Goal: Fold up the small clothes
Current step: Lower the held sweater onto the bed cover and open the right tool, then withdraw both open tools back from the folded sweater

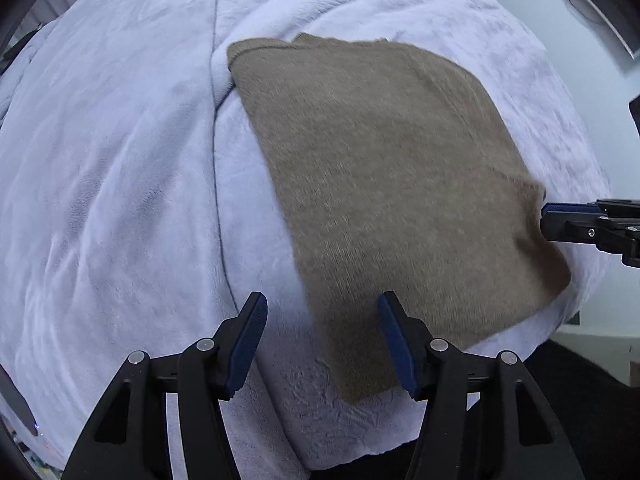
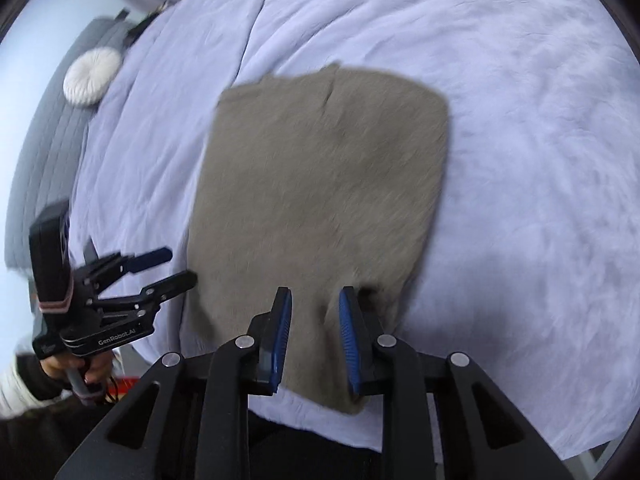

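A small grey-brown knitted garment [image 1: 384,184] lies folded into a flat rectangle on a pale lilac fleece blanket [image 1: 120,160]. It also shows in the right wrist view [image 2: 320,184]. My left gripper [image 1: 322,344] is open and empty, hovering over the garment's near left corner. It appears in the right wrist view [image 2: 176,266] beside the garment's left edge, apart from it. My right gripper [image 2: 314,340] is open and empty, its fingers straddling the garment's near edge from above. Its fingertips [image 1: 560,220] show at the garment's right edge.
The blanket [image 2: 520,160] covers a bed, with its front edge close below both grippers. A round white cushion [image 2: 90,76] and a grey quilted cover [image 2: 48,136] lie at the far left. A blanket seam [image 1: 216,140] runs left of the garment.
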The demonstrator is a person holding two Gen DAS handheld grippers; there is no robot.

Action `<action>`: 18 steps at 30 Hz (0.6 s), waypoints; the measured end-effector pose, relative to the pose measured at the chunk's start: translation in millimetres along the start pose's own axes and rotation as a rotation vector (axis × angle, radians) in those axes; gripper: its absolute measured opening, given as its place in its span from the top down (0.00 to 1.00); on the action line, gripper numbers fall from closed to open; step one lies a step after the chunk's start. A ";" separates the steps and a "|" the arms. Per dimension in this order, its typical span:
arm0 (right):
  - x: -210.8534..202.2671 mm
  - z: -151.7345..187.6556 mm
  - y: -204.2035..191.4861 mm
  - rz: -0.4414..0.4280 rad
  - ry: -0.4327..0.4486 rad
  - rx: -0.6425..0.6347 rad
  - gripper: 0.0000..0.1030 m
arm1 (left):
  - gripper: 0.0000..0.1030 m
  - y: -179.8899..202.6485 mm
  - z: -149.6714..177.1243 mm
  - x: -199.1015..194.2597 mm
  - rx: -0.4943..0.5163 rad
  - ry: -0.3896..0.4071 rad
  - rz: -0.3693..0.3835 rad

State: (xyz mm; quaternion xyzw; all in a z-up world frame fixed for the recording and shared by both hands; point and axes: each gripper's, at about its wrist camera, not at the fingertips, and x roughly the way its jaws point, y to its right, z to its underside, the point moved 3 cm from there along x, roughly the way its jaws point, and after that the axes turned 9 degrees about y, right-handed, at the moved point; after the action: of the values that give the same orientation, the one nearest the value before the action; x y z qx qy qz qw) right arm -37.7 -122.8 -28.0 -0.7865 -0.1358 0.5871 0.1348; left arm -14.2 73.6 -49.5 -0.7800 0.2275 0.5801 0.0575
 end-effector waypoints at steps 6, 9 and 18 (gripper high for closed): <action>25.9 33.1 20.6 0.095 -0.093 0.090 0.77 | 0.42 7.0 14.0 4.4 0.035 -0.031 -0.043; 19.7 37.9 31.8 0.092 -0.090 0.144 0.77 | 0.42 2.8 14.5 -2.7 0.017 -0.016 -0.054; -6.9 43.1 34.9 0.140 -0.045 0.131 0.74 | 0.42 -13.2 12.8 -23.7 -0.026 0.019 -0.069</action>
State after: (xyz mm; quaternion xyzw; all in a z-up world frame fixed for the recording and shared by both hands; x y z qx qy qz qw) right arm -79.1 -155.4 -46.6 -0.7702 -0.0448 0.6203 0.1413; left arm -25.1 96.7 -33.9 -0.7935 0.1936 0.5732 0.0652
